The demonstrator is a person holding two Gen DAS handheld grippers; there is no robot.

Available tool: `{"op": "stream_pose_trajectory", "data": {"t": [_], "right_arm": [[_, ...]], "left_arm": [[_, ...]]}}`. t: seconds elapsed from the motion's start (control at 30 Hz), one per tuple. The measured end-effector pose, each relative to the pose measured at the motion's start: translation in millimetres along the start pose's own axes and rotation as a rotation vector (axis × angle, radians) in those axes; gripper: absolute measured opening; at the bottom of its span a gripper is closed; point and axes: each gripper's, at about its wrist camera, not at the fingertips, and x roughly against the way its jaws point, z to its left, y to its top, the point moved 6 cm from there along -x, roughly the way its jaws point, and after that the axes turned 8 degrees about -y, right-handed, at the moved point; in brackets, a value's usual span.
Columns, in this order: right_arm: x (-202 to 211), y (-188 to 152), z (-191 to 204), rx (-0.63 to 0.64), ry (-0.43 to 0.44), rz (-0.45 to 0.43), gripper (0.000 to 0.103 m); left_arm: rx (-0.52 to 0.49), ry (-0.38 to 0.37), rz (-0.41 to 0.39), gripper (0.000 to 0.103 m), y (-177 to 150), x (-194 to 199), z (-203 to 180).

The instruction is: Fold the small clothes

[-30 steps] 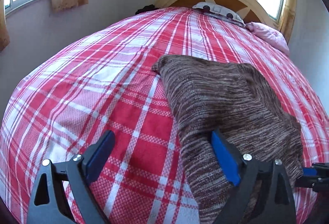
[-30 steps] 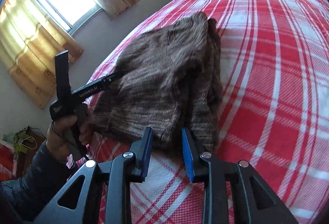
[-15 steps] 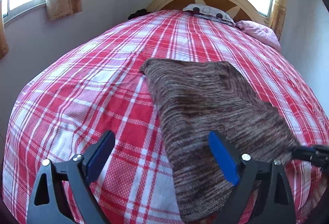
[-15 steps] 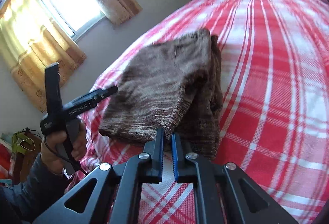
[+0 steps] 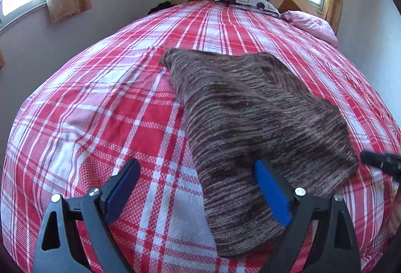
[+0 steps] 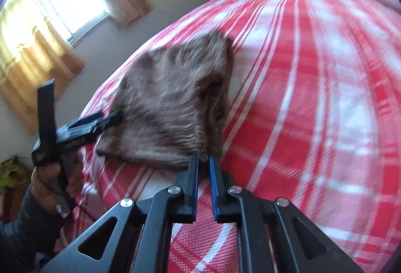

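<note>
Left wrist view: left claw [image 5: 198, 187] stands wide apart, nothing between its blue pads. Its left pad [image 5: 122, 187] is over bare red-and-white plaid bedspread [image 5: 100, 107]; its right pad [image 5: 272, 194] sits over the near left part of the brown-and-grey striped knit garment [image 5: 250, 122]. Contact with the cloth cannot be told. The garment lies folded on the bedspread, slanting from centre toward the lower right; its right corner meets the black tip of the right claw [image 5: 381, 162] at the frame's right edge.

Right wrist view (motion-blurred): the person's hand [image 6: 52, 180] grips the left claw's handle at far left, tip beside the garment's [image 6: 173, 107] left edge. Right claw [image 6: 203, 162] is clamped on the garment's near corner, jaws nearly together, having just closed on it. The corner looks raised off the bedspread [image 6: 325, 97].
</note>
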Motion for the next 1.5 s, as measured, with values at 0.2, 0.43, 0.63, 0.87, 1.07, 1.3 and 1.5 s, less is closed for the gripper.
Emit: {"op": "stream_pose_trajectory", "data": {"t": [0.2, 0.43, 0.63, 0.87, 1.07, 1.3, 1.5], "right_arm": [[9, 58, 40, 0.056, 0.138, -0.106, 0.013], [-77, 61, 22, 0.03, 0.043, 0.044, 0.01], [-54, 55, 21, 0.043, 0.021, -0.021, 0.014], [4, 31, 31, 0.054, -0.048, -0.179, 0.064], [51, 26, 45, 0.087, -0.16, -0.284, 0.064], [80, 19, 60, 0.12, -0.19, -0.332, 0.064], [85, 17, 68, 0.128, -0.195, -0.346, 0.064]], "left_arm": [[-0.015, 0.013, -0.005, 0.095, -7, 2, -5], [0.005, 0.016, 0.0, 0.103, -24, -7, -1], [0.027, 0.036, -0.023, 0.103, -30, 12, 2], [-0.038, 0.06, -0.08, 0.103, -28, 50, -10], [-0.064, 0.038, -0.162, 0.103, -13, 78, -26], [-0.092, 0.034, -0.235, 0.103, 1, 104, -35], [-0.094, 0.033, -0.263, 0.103, 5, 112, -38]]}}
